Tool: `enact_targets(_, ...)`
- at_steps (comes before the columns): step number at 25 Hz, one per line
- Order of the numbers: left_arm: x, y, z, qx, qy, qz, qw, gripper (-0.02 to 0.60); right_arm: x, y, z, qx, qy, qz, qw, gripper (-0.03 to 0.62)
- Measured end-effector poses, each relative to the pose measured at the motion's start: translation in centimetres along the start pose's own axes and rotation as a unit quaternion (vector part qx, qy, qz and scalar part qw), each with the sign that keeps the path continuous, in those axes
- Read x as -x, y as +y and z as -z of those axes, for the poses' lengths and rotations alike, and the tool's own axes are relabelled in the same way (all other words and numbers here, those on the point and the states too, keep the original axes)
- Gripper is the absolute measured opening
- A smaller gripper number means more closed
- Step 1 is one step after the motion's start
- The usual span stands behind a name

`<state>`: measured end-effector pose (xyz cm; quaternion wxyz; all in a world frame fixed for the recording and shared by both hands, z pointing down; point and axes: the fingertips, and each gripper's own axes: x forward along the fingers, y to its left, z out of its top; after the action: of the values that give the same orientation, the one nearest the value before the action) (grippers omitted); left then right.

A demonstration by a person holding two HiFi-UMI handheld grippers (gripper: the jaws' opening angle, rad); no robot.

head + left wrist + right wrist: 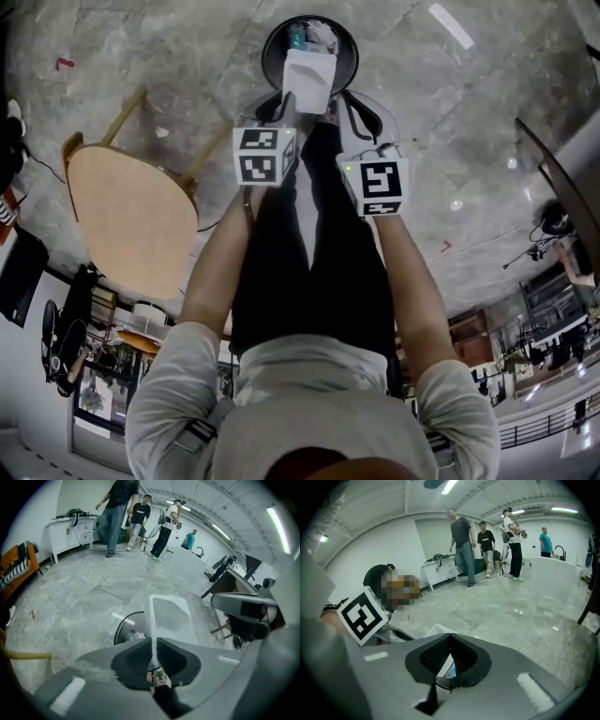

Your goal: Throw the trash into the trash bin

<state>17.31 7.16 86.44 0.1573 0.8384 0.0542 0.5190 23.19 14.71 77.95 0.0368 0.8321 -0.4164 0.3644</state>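
1. Holding the white translucent rectangular plastic box in my left gripper. The jaws are pinched tight on the thin edge of its near short end.
2. The box's long axis runs straight out from the jaws, away from me and toward the round black trash bin.
3. Key relation: in the head view the box covers the bin's near rim and part of the mouth. It sits forward of and below my left gripper, but I can't tell its height above the rim.
4. My guess is it needs a bit more reach forward so the whole box clears the near rim before I let go.
5. My right gripper is fully closed and carrying nothing. In the head view it sits just beside the box on the right, also near the bin. The left one has the job; the right only has to stay clear.
6. The bin already holds rubbish, including a teal bottle-like item, and there seems to be room on top.
7. Surroundings: a grey stone-look floor and a light round-topped wooden table well off to the left. A group of people standing is far across the room. Nothing is in the drop path.
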Motion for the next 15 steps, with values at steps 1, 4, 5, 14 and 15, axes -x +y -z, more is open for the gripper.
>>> enact_targets(1,-1.0,0.0,0.4,-0.004,0.003,0.002,1.0,0.052,-0.3,-0.4,0.7,0.0,0.001,0.001,1.0,0.008)
enact_targets(4,-4.0,0.4,1.3,-0.011,0.007,0.007,0.9999,0.052,-1.6,-2.1,2.7,-0.009,0.004,0.013,1.0,0.008)
enact_targets(5,-4.9,0.6,1.4,-0.013,0.008,0.007,0.9999,0.052,-2.1,-2.7,3.2,-0.014,0.004,0.018,1.0,0.008)
enact_targets(14,-9.5,3.1,2.9,0.013,0.018,-0.009,0.9997,0.052,-3.6,-5.8,4.8,-0.029,-0.002,0.032,0.999,0.008)
enact_targets(15,-9.6,3.1,2.6,0.017,0.017,-0.009,0.9997,0.052,-3.5,-6.1,4.9,-0.031,-0.002,0.034,0.999,0.008)
